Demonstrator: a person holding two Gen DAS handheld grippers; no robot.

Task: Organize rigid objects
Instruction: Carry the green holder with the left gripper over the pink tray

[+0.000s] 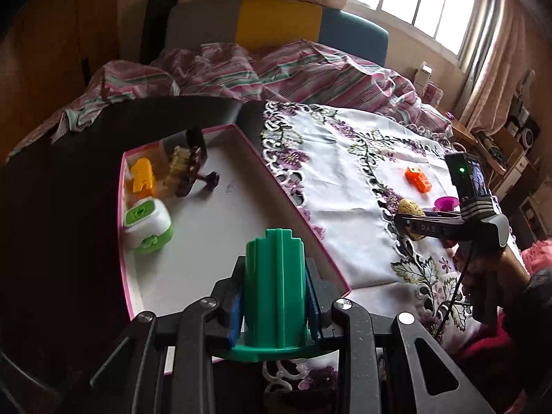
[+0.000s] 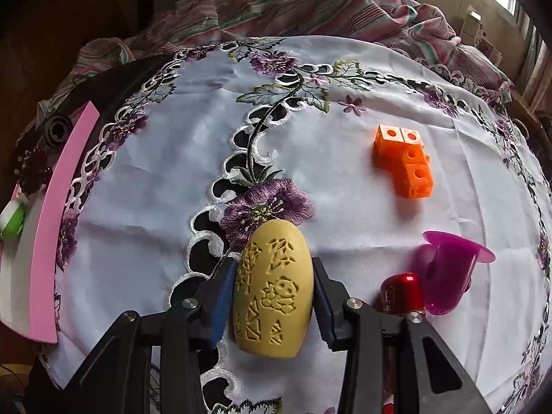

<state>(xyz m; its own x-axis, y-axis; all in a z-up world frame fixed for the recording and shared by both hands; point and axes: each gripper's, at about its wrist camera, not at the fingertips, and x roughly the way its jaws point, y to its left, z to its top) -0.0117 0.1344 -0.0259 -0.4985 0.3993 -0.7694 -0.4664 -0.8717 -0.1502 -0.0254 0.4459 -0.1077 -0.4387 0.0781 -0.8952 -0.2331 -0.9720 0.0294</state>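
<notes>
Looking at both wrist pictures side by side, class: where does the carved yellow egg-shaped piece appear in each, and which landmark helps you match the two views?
Left wrist view: the yellow egg sits small at right of centre, between the fingers of the right gripper.
Right wrist view: the yellow egg fills the lower centre, clamped between the blue pads.
Shared landmark: the orange block piece on the embroidered cloth, beyond the egg in both.
</notes>
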